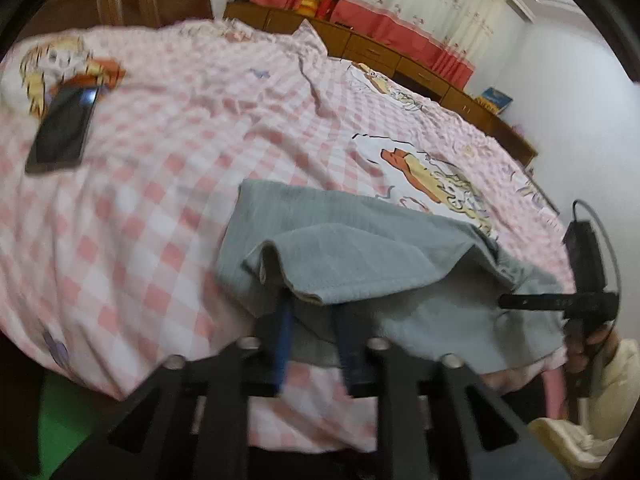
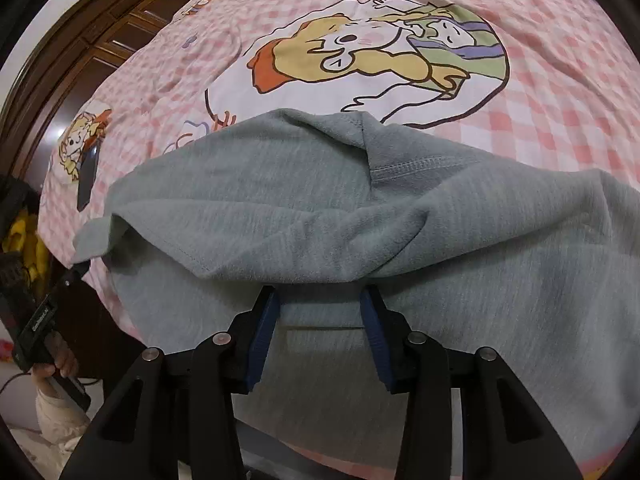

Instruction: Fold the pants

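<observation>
We see a pair of grey-green pants (image 2: 400,216) lying on a bed covered by a pink and white checked bedsheet (image 1: 152,184), close to the near edge of the bed. The pants are partly doubled over: an upper layer of cloth drapes forward over a lower layer, with a stitched hem showing near the top of the fold in the right wrist view.

The left gripper (image 1: 314,312) reaches in under the draped edge of the pants (image 1: 360,256). Its two blue fingers (image 1: 282,344) stand apart with a gap between them, and their tips are hidden under the cloth, so we cannot tell whether they hold any of it.

The right gripper (image 2: 320,300) sits the same way at its own part of the fold. Its blue fingers (image 2: 262,336) are spread wide, tips tucked beneath the overhanging layer, with grey cloth visible between them; whether they pinch anything is hidden from us.

A dark phone (image 1: 62,128) lies flat on the sheet, well apart from the pants, beside a cartoon print. Another cartoon print (image 2: 360,56) shows just beyond the pants. Wooden cabinets (image 1: 400,56) and red and white curtains (image 1: 400,4) line the far wall
</observation>
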The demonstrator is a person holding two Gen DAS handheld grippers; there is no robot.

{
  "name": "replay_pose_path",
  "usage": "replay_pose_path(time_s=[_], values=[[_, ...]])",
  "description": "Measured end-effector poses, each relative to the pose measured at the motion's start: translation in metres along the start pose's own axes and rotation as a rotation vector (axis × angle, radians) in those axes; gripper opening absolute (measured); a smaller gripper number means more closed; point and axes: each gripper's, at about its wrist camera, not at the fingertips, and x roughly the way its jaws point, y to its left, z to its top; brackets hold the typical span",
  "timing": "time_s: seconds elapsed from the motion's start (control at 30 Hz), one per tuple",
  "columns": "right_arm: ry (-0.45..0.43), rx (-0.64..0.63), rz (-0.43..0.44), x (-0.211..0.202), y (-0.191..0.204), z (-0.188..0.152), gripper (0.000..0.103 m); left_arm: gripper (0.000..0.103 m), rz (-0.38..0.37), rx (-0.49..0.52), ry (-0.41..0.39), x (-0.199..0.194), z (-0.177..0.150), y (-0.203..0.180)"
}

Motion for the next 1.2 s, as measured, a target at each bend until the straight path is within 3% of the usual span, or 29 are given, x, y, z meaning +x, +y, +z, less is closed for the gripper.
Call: replay_pose_path(time_s=[0.13, 0.23, 0.37, 0.43, 0.57, 0.83, 0.93, 1.0, 1.03, 1.2], values=[[-0.006, -0.011, -0.054, -0.014, 0.009, 0.002, 0.044, 0.041, 0.027, 0.007, -0.018, 0.007, 0.002, -0.003], [-0.072, -0.045, -0.082, -0.042, 0.022, 0.008, 0.044, 0.051, 0.037, -0.005, -0.037, 0.011, 0.005, 0.000], [-0.157, -0.074, -0.162, -0.063, 0.031, 0.032, 0.045, 0.053, 0.058, -0.002, -0.075, 0.016, 0.008, 0.006], [-0.131, -0.073, -0.211, -0.050, 0.030, 0.045, 0.045, 0.053, 0.045, -0.018, -0.080, 0.017, 0.008, 0.009], [0.005, -0.085, -0.309, -0.005, 0.019, 0.052, 0.044, 0.053, 0.015, -0.057, -0.097, 0.017, 0.008, 0.013], [0.001, -0.016, -0.372, 0.012, 0.011, 0.058, 0.044, 0.053, -0.037, -0.086, -0.140, 0.019, 0.018, 0.015], [-0.009, -0.011, -0.383, 0.021, 0.007, 0.055, 0.035, 0.053, -0.051, -0.112, -0.143, 0.024, 0.020, 0.017], [-0.030, -0.011, -0.393, 0.017, 0.007, 0.053, 0.018, 0.053, -0.054, -0.109, -0.147, 0.026, 0.021, 0.016], [-0.041, -0.012, -0.397, 0.013, 0.007, 0.051, 0.014, 0.053, -0.057, -0.102, -0.151, 0.026, 0.022, 0.016], [-0.117, -0.015, -0.359, -0.014, 0.010, 0.050, 0.009, 0.056, -0.059, -0.064, -0.164, 0.032, 0.028, 0.012]])
